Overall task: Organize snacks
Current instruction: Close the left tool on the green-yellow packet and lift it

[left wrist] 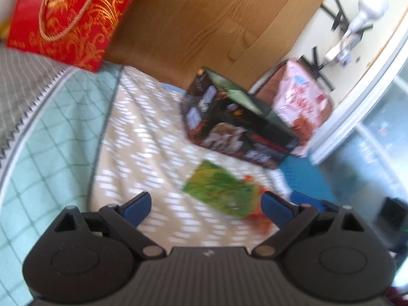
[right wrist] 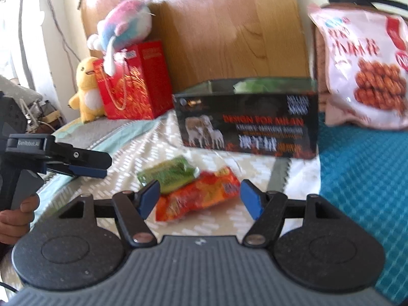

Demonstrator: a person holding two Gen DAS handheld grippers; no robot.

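A: Biggest first. The bedspread (right wrist: 163, 140), cream with white dashes, is lying under everything, with a wooden headboard (right wrist: 229, 33) standing behind it.

B: Next?

A: The dark open-topped box (right wrist: 250, 125) is sitting on the bedspread, near the headboard. A pink snack bag (right wrist: 362, 68) is leaning just beside the box, on its right in the right wrist view. A red gift bag (right wrist: 135, 81) is standing well apart to the left, with a pastel plush toy (right wrist: 127, 28) sitting on top of it and a yellow duck plush (right wrist: 86, 89) touching its side.

B: The loose snacks?

A: Two packets are lying in front of the box. The orange-red packet (right wrist: 199, 196) is resting flat and the green packet (right wrist: 168, 176) is touching it, partly overlapping its upper left end.

B: Grippers?

A: The right gripper (right wrist: 200, 200) is hovering with jaws spread wide, the orange-red packet showing in the gap, pads not pressing on it. The left gripper (left wrist: 206, 209) is also standing released, jaws wide, gripping nothing, the green packet just ahead of it. In the right wrist view a hand (right wrist: 14, 219) is gripping its handle.
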